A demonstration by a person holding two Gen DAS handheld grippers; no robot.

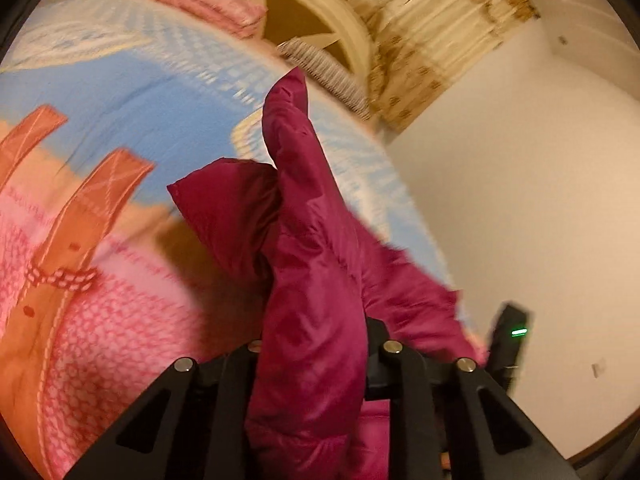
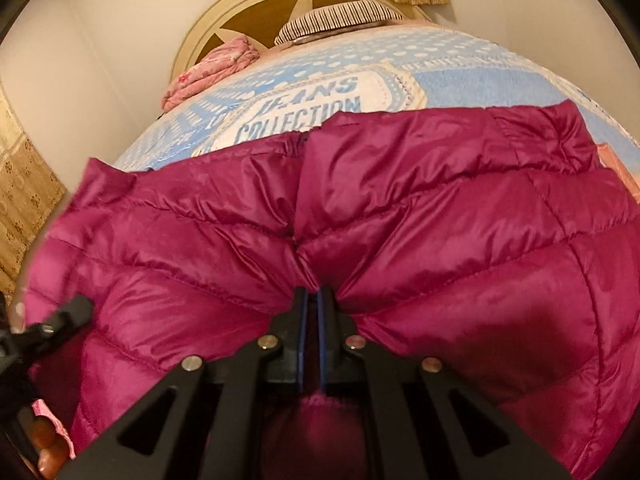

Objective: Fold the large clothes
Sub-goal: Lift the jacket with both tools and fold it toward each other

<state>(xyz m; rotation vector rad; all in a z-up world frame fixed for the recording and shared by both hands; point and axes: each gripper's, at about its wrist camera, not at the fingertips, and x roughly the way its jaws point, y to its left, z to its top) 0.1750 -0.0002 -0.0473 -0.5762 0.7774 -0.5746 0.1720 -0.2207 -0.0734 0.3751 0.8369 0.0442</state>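
Observation:
A magenta quilted puffer jacket (image 2: 400, 216) lies spread over the bed, filling the right wrist view. My right gripper (image 2: 312, 300) is shut on a fold of the jacket near its middle seam, blue pads pressed close together. In the left wrist view my left gripper (image 1: 316, 344) is shut on a bunched part of the jacket (image 1: 308, 240), which rises up between the jaws and hides the fingertips. The other gripper's black body (image 1: 508, 340) shows at the right in that view.
The bed is covered by a blue, pink and orange printed blanket (image 2: 480, 80) reading "JEANS COLLECTION". A folded pink cloth (image 2: 208, 72) and a striped pillow (image 2: 340, 16) lie by the round cream headboard (image 2: 240, 4). Cream walls and patterned curtains (image 1: 420, 40) surround the bed.

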